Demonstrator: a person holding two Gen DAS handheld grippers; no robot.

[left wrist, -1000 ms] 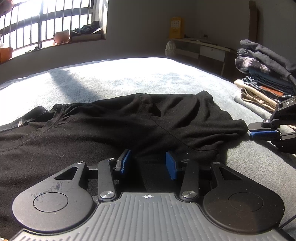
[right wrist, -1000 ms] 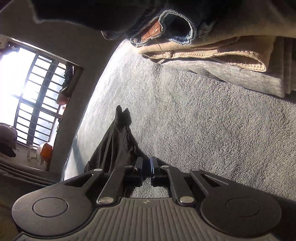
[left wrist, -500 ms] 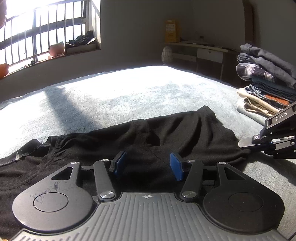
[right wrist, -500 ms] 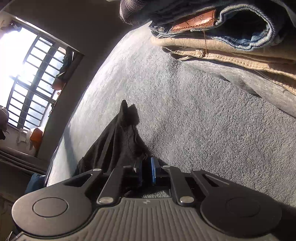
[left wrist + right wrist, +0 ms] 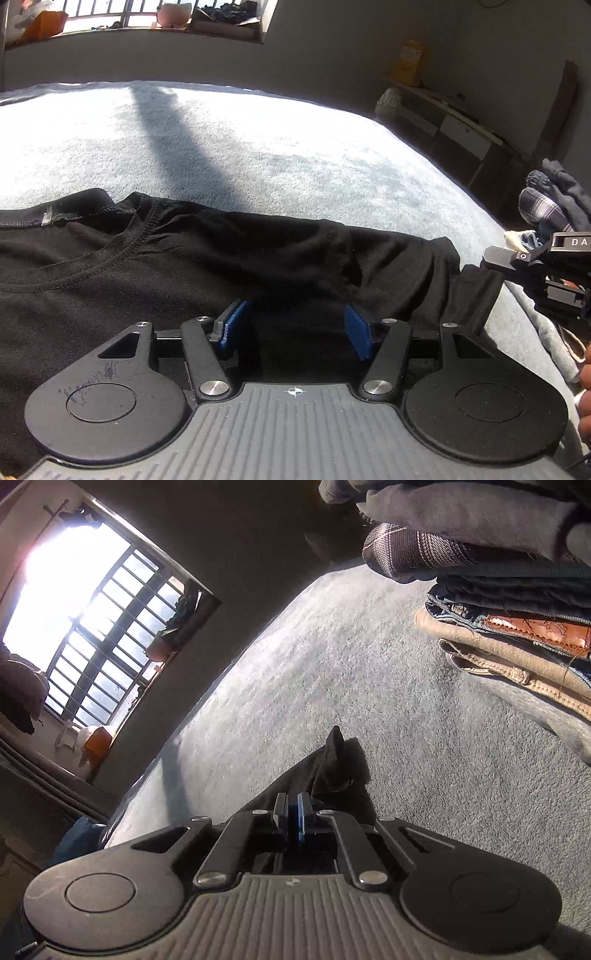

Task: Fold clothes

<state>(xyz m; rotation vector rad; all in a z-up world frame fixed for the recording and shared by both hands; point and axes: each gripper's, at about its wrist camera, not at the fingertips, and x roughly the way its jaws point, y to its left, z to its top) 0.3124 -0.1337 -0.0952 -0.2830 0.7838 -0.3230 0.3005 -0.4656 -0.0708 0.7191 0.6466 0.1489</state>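
- We see the black T-shirt [image 5: 221, 266] spread across the grey-blue bed cover [image 5: 258, 147], its neckline toward 10 o'clock in the left wrist view and its sleeve end reaching to 3 o'clock.
- Our left gripper [image 5: 291, 328] sits over the middle of the shirt with its blue pads [image 5: 356, 334] well apart and nothing between them.
- Our right gripper [image 5: 292, 821] has its pads pressed together on a pinch of the shirt's black cloth [image 5: 332, 768], which rises in a peak toward 12 o'clock in its own view; from the left wrist view that gripper [image 5: 495, 258] is at 3 o'clock at the sleeve edge.
- We judge the shirt a thin, limp knit: light, soft, no stiffness, so it will sag and drape from any held point and may drag on the fleecy cover.
- We think hems, sleeve ends and shoulder seams give the firmest hold; a pinch of the flat middle would only bunch it.
- The stack of folded clothes [image 5: 498, 602] lies close by at 2 o'clock in the right wrist view, so we judge a swung sleeve could brush it.
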